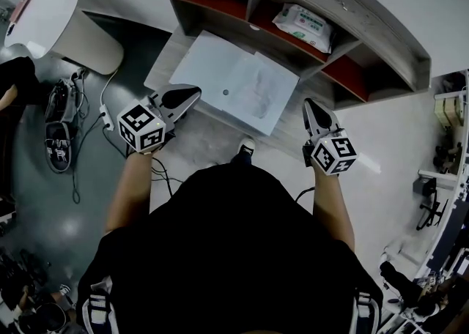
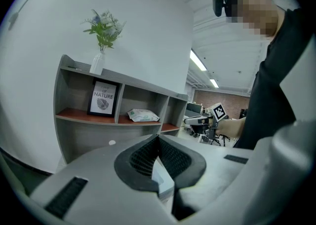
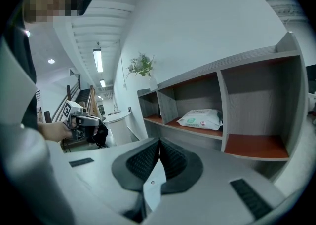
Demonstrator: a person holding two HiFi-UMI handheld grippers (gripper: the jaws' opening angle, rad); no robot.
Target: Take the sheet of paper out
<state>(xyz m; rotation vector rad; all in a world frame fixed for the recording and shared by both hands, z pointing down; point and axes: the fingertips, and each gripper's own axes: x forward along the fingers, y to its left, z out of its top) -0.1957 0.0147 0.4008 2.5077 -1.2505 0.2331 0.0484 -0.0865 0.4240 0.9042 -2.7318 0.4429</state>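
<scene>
A flat white unit (image 1: pixel 201 61) stands at the foot of the grey shelf, with a pale, slightly wrinkled sheet of paper (image 1: pixel 260 91) on its right half. My left gripper (image 1: pixel 192 92) hovers at the unit's front left edge with its jaws shut and nothing between them. In the left gripper view its black tips (image 2: pixel 158 137) meet. My right gripper (image 1: pixel 311 104) hangs just right of the sheet, clear of it, also shut and empty. In the right gripper view its tips (image 3: pixel 159 141) touch, and a sliver of the white surface (image 3: pixel 152 184) shows below them.
The grey shelf (image 1: pixel 381 39) holds a pack of wipes (image 1: pixel 304 26) and a framed print (image 2: pixel 103 98), and a vase with a plant (image 2: pixel 101 41) stands on top. At far left are a white round stand (image 1: pixel 51 14), shoes (image 1: pixel 57 120) and floor cables (image 1: pixel 95 116). Office chairs (image 1: pixel 440 157) are at right.
</scene>
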